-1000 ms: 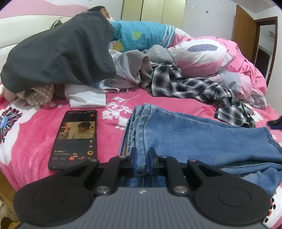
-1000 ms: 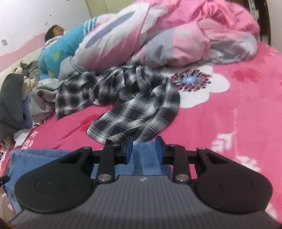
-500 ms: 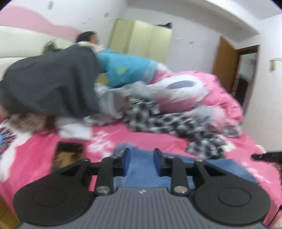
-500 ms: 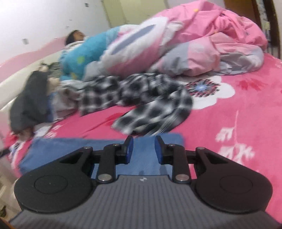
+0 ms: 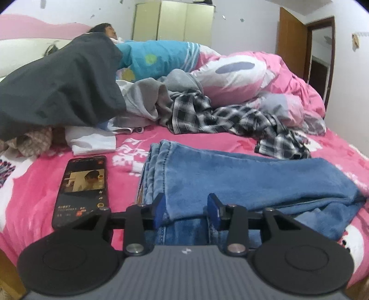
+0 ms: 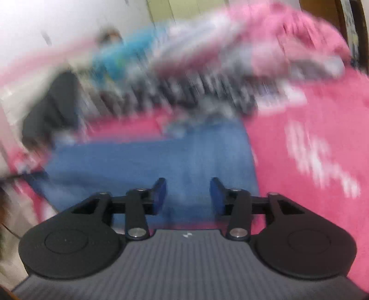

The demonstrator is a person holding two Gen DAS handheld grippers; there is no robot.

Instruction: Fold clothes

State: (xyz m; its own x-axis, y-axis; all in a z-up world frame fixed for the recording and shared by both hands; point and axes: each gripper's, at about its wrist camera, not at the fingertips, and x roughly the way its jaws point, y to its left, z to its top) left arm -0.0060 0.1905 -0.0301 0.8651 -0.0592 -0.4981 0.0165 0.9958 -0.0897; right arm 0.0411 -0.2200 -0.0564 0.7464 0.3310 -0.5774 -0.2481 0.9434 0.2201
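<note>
Writing on the phone (image 5: 81, 187) screen is unreadable.

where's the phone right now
In the left wrist view the phone lies screen up on the pink blanket, left of the folded jeans and just ahead of the left gripper.

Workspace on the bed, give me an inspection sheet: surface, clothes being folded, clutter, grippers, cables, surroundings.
Surface: pink flowered blanket on a bed.
Job's things: blue jeans lying folded in front of both grippers; plaid shirt, dark garment and grey garment heaped behind.
Clutter: phone, screen lit, left of the jeans.
Grippers: left gripper open, jaws just opening, denim edge between them, not pinched; right gripper open over the jeans, view blurred.
Cables: nothing seen.
Surroundings: person lying at the far end; wardrobe; door.
</note>
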